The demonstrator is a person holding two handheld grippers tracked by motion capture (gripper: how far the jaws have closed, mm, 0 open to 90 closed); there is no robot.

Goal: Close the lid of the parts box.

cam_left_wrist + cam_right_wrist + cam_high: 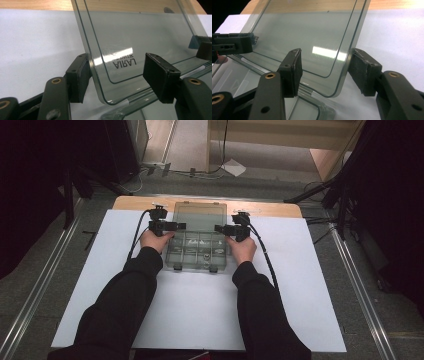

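High view puts my left gripper (181,226) and right gripper (219,228) on either side of the clear plastic compartment box (198,251) on the white desk (300,285). Each is spread wide astride a side edge of its raised transparent lid (140,32). I judge it light, stiff, slick, so I'd pinch the rims. Mirrored lettering reads "LARIA".

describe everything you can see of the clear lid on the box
The lid is clear, faintly tinted plastic with rounded corners and an inset border line, bearing mirrored lettering. It stands open, tilted back from the compartment box. The left gripper and right gripper each straddle a side edge, jaws open.
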